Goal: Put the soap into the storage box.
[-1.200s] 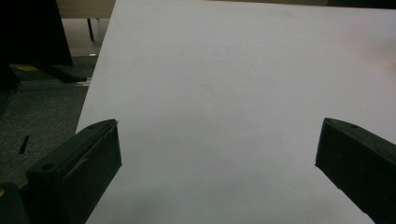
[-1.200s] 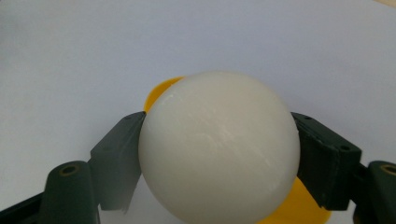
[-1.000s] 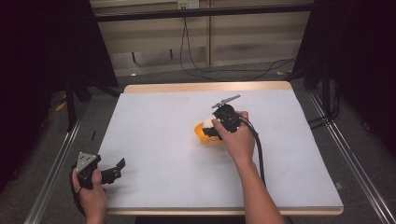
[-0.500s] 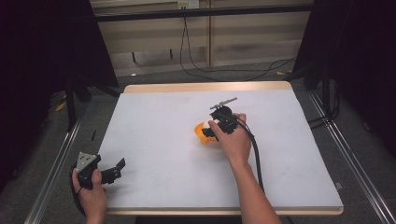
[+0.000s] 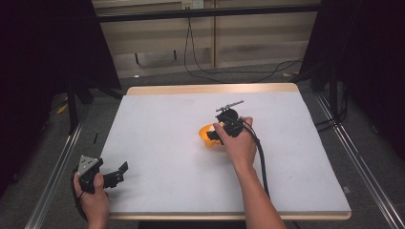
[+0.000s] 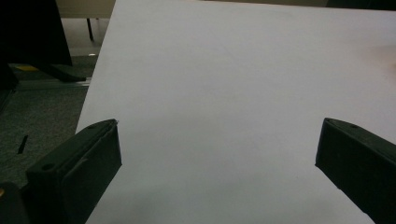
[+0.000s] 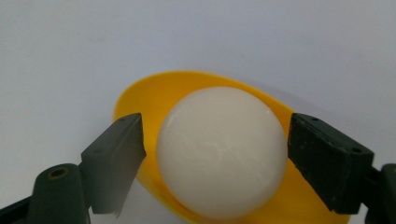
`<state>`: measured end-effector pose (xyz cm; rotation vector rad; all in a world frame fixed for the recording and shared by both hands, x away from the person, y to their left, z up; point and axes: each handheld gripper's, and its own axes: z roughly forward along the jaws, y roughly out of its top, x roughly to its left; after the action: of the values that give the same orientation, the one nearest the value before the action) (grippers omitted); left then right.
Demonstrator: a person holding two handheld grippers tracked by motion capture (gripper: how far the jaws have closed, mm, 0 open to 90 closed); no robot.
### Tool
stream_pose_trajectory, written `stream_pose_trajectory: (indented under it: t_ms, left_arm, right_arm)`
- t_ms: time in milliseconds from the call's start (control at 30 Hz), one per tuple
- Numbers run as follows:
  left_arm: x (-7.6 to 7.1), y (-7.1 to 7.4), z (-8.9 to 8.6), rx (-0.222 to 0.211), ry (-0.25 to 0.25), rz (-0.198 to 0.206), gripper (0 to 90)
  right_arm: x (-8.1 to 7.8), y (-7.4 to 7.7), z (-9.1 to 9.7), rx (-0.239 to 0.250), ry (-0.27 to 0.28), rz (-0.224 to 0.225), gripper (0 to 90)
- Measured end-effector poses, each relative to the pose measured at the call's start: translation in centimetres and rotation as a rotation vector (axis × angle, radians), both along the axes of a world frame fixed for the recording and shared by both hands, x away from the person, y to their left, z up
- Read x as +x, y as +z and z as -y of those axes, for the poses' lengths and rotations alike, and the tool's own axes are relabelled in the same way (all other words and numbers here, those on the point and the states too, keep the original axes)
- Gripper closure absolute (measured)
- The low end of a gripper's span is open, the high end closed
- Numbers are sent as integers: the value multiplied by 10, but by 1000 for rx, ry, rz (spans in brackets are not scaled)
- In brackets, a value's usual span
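Both forearms are bare, with no sleeves at the wrists. The left gripper (image 5: 119,170) is black, blocky, topped by a grey three-cornered plate (image 5: 89,165) with small dark screws. The right gripper (image 5: 215,135) is black too; a thick black cable (image 5: 260,157) trails toward 6 o'clock. Each jaw is a matte black wedge with a round screw hole.

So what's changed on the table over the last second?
The right claw has just been opening around the white ball sitting in the yellow bowl, with a gap at the left pad. Both hands, the bowl and the open left claw stayed put.
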<state>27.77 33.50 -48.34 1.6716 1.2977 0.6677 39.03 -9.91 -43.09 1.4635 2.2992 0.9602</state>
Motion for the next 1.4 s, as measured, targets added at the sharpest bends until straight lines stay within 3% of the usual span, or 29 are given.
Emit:
stream_pose_trajectory:
  t_ms: [33,467,800,1100,1400]
  left_arm:
    - [0,0,0,1,2,1,0]
    - [0,0,0,0,-1,1,0]
    - [0,0,1,2,-2,0,0]
    - [0,0,1,6,-1,-1,0]
    - [0,0,1,4,-1,-1,0]
  right_arm:
    - [-1,2,1,22,1,-3,194]
    - [-10,9,9,16,0,29,154]
    - [-24,11,33,33,-29,58,131]
    - [-35,7,53,40,-18,78,25]
    - [-46,2,72,44,-21,92,0]
